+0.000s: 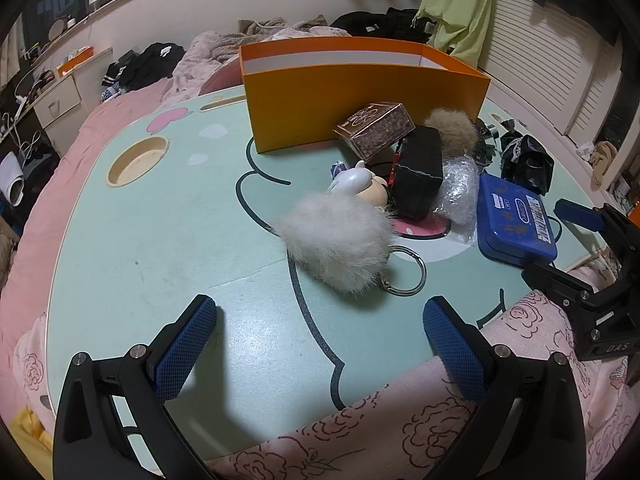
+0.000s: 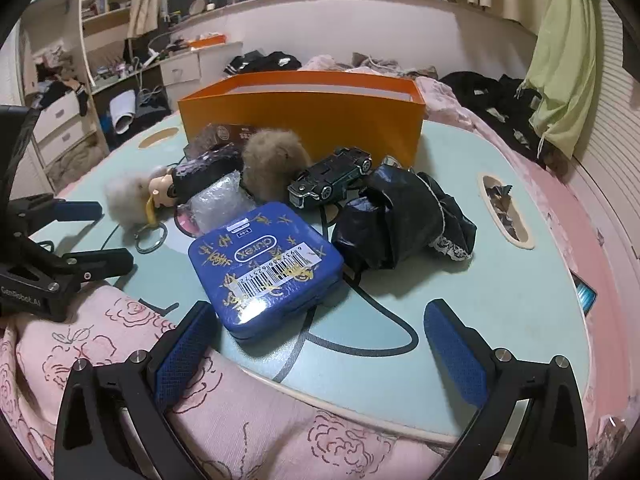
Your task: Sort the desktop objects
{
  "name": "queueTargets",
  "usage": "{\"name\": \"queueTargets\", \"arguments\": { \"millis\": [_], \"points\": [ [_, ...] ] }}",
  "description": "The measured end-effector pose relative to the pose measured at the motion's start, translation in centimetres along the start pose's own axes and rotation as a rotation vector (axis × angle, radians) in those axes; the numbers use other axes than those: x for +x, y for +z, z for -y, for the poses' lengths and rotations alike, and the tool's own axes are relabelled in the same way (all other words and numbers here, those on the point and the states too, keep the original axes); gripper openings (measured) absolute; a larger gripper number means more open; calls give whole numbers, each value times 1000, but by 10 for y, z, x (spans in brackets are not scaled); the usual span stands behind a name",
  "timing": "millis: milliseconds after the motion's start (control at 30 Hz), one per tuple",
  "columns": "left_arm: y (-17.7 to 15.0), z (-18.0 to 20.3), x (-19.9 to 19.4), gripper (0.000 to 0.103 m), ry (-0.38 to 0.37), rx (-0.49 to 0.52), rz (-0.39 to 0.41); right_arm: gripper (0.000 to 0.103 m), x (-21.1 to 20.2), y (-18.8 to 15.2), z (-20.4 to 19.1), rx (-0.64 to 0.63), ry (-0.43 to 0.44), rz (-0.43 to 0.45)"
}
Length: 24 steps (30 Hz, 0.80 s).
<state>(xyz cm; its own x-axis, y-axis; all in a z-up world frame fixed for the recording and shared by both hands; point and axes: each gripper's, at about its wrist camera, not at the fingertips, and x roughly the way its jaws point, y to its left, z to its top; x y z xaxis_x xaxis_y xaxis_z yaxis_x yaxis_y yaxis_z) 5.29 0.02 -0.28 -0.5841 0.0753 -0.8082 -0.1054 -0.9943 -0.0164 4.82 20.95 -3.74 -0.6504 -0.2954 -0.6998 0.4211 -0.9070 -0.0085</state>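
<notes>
On the mint cartoon table [image 1: 160, 240] a clutter lies in front of an open orange box [image 1: 360, 92] [image 2: 304, 112]. It includes a white fur keychain [image 1: 340, 240], a doll [image 1: 360, 184], a black case [image 1: 420, 172], a brown patterned box [image 1: 376, 128], a tan pompom [image 2: 272, 164], bubble wrap [image 2: 218, 204], a toy car [image 2: 332, 178] and a crumpled black bag [image 2: 400, 220]. My right gripper [image 2: 320, 316] is open, and the near corner of a blue tin [image 2: 268, 268] lies just ahead of its left pad. My left gripper [image 1: 320, 320] stands open and empty, short of the white keychain.
A round cup recess [image 1: 138, 160] sits at the table's far left, and a slot [image 2: 506, 208] with scraps at its right. The table rests on a pink floral quilt [image 2: 100, 340]. Clothes lie on the bed behind the box. Each gripper shows at the side of the other's view.
</notes>
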Motion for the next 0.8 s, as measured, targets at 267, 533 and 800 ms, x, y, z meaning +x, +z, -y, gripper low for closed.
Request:
{"name": "queueTargets", "arguments": {
  "millis": [267,533,800],
  "points": [
    [0,0,0,103,0,0,0,103,-3,5,-7,0,1,0],
    [0,-1,0,103,-1,2,0,103,-4,5,-6,-1,2,0],
    [0,-1,-1,103,-1,2,0,103,-4,6,-6,-1,3,0]
  ]
}}
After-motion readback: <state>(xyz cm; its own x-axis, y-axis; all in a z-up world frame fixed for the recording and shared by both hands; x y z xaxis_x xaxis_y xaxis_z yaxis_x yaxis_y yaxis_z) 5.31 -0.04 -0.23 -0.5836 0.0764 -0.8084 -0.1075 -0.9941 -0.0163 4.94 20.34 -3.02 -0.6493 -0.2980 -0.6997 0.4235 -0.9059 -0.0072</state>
